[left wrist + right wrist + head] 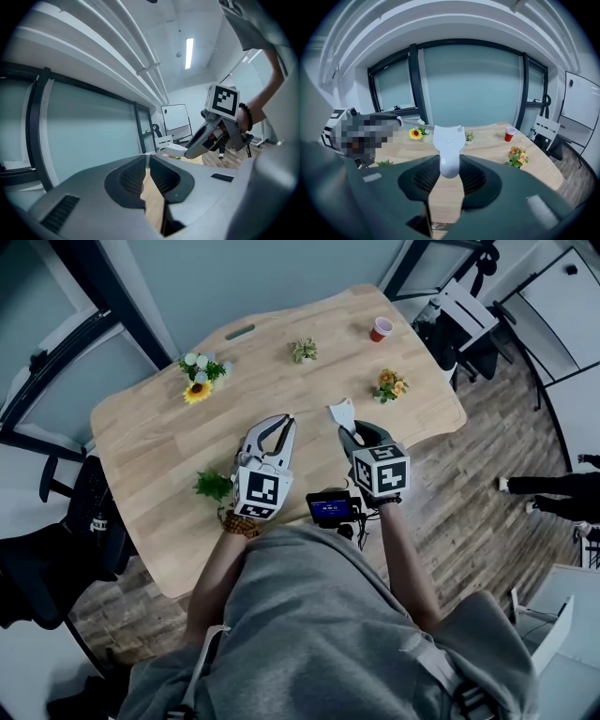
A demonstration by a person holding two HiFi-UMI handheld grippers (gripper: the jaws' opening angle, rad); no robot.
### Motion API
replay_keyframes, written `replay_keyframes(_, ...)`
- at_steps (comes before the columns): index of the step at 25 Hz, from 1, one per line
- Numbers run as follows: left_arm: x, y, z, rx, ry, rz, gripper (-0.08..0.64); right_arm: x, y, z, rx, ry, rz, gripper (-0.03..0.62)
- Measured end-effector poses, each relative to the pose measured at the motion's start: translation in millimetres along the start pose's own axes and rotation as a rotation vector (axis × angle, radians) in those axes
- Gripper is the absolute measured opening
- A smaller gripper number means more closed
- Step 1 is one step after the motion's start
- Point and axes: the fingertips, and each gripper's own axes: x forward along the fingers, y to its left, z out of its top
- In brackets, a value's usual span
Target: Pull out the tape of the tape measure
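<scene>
A: Step in hand?
B: Pulling, just begun. The tape measure (449,140) is clamped in the right gripper (449,161) above the table (487,146). The tape (417,125) end is pinched by the left gripper (147,157).
A: Next?
B: The grippers are likely to be drawn apart.
</scene>
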Motion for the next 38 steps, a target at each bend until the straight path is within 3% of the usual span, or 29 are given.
replay_keyframes(30,0.5,6.2,-6.4,-0.030,0.012,0.015,0.036,3.4,-28.9,-14.7,0.037,0.027,-0.067,0.133)
replay_keyframes(38,-3.8,23.0,-10.5,-0.048,0.014,0.063,0.036,2.6,-43.7,-21.3,0.058,0.039,-0.097,0.133)
